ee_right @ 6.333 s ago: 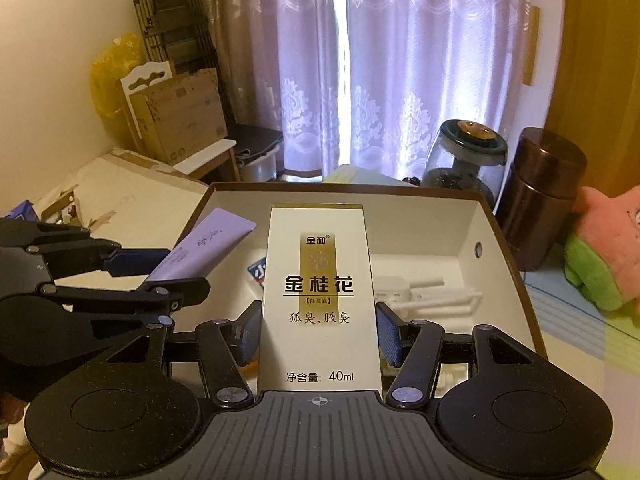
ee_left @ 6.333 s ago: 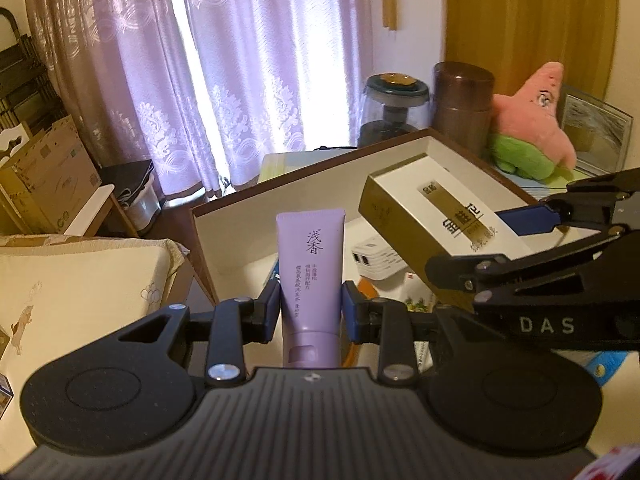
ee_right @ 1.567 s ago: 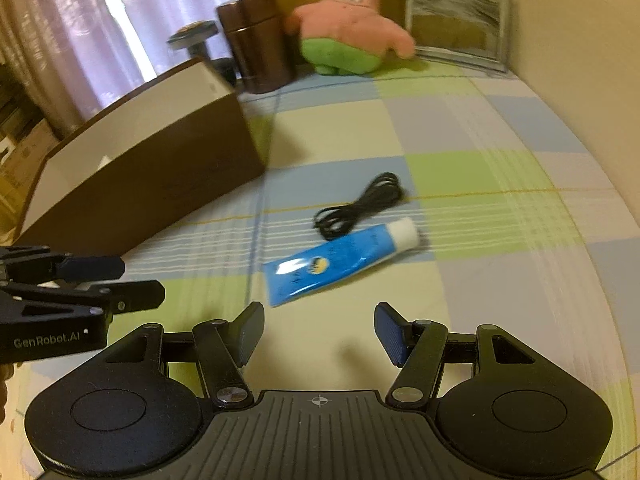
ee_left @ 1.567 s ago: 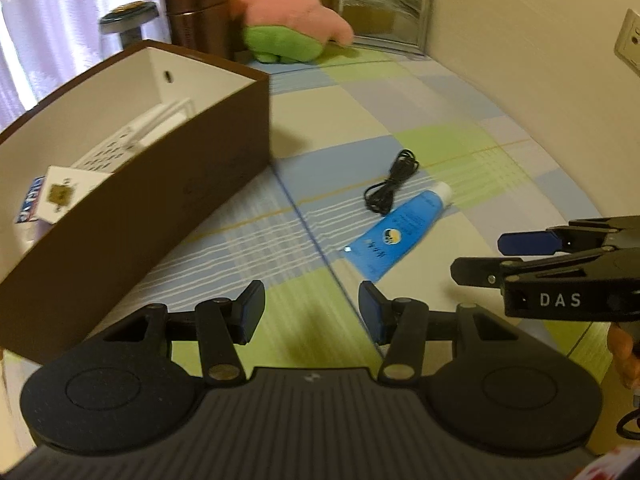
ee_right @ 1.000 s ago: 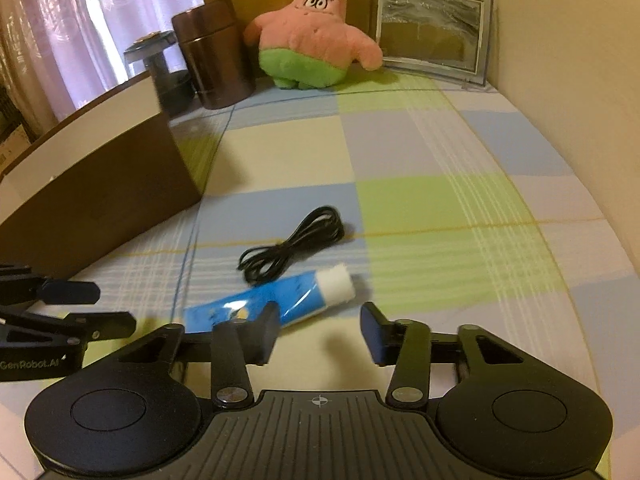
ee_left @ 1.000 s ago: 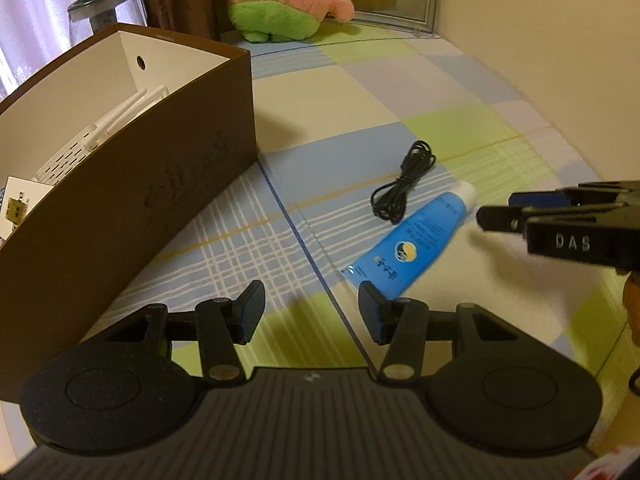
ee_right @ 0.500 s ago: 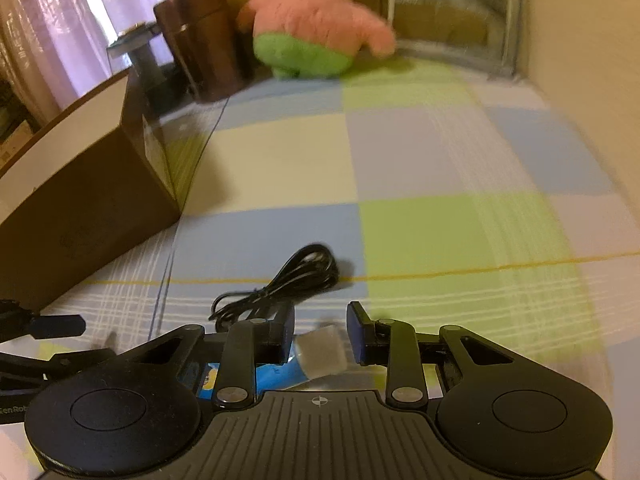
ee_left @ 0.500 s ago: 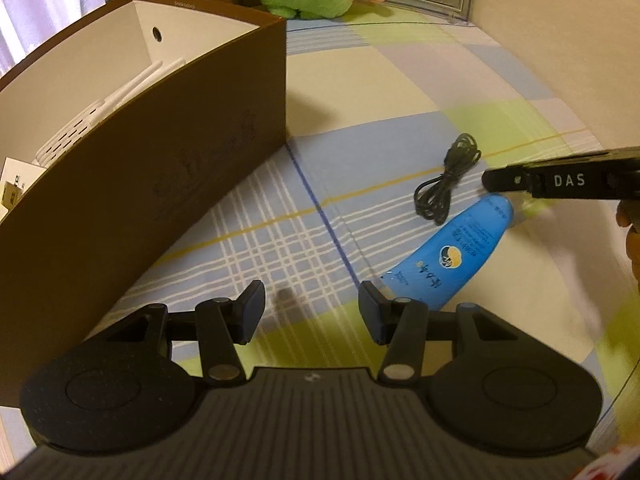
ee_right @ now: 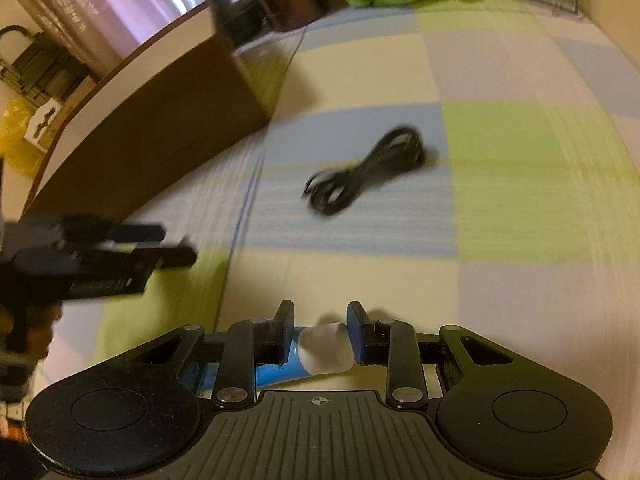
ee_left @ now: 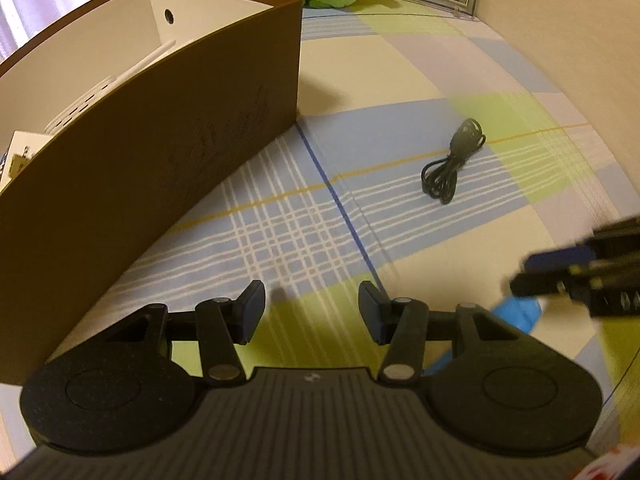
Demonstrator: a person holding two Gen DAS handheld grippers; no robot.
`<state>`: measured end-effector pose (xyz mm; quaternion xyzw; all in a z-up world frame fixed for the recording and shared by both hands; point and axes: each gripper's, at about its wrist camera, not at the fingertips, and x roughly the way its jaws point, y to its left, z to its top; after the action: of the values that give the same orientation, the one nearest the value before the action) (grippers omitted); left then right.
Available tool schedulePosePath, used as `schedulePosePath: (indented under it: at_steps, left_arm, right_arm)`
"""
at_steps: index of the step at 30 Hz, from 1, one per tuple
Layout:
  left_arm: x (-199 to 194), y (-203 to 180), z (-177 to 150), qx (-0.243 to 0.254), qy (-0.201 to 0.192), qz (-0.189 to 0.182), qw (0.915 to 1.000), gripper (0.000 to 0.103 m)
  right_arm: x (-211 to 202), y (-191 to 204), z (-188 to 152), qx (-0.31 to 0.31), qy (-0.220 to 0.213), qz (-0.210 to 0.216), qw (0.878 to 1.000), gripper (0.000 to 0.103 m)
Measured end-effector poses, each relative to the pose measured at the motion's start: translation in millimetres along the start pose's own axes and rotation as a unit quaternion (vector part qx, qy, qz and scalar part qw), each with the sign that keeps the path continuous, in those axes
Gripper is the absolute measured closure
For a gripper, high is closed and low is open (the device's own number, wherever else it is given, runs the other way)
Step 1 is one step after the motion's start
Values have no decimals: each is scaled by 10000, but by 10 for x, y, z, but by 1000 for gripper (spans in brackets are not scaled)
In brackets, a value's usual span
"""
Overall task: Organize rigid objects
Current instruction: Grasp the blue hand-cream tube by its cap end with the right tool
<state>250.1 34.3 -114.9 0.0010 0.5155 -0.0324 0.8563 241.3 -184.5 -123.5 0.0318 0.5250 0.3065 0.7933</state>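
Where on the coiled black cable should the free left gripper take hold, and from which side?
Judging by its pose, grip the black cable across its narrow middle, where the strands bunch into one bundle, coming from above with the fingers straddling it crosswise. It lies flat on the checked cloth, loops flaring at both ends. The left gripper is open and empty.

Blue tube (ee_right: 276,372) (white cap), gripped near cap, above checkered mat (ee_right: 500,152)

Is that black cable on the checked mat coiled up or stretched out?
Coiled up. The black cable lies on the checked mat in a loose bundle of loops, apart from the brown box.
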Motion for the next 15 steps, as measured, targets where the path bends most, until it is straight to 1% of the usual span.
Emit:
schedulePosePath:
  at_steps: [3, 5, 6, 7, 8, 9, 10, 12, 15]
  left_arm:
    - [-39, 10, -70, -19, 23, -4, 10000, 56]
    - [-66, 19, -116, -33, 32, -5, 10000, 56]
    - [-82, 26, -141, -45, 33, -4, 10000, 56]
    - [-97, 32, -165, -59, 34, -3, 10000, 56]
    - [-113, 43, -188, -79, 37, 1, 10000, 56]
    - [-127, 51, -210, -100, 38, 3, 9999, 56]
    - [-141, 60, -231, -122, 38, 7, 9999, 56]
    - [-165, 79, -272, -161, 40, 20, 9999, 56]
    - [-185, 103, -319, -224, 46, 56, 9997, 56]
  right_arm:
    - [-63, 113, -94, -327, -33, -78, 9994, 75]
    - [-105, 208, -144, -809, -72, -143, 9966, 71]
    - [-124, 268, -173, -1144, -95, -193, 9932, 60]
    - [-145, 319, -199, -1447, -116, -235, 9891, 47]
    - [-167, 366, -223, -1754, -151, -265, 9840, 41]
    - [-185, 431, -246, -2147, -185, -282, 9761, 36]
    - [-193, 469, -279, -2450, -186, -297, 9689, 34]
    - [-146, 535, -346, -3030, -66, -318, 9524, 33]
    - [-35, 631, -439, -3683, 102, -326, 9291, 33]
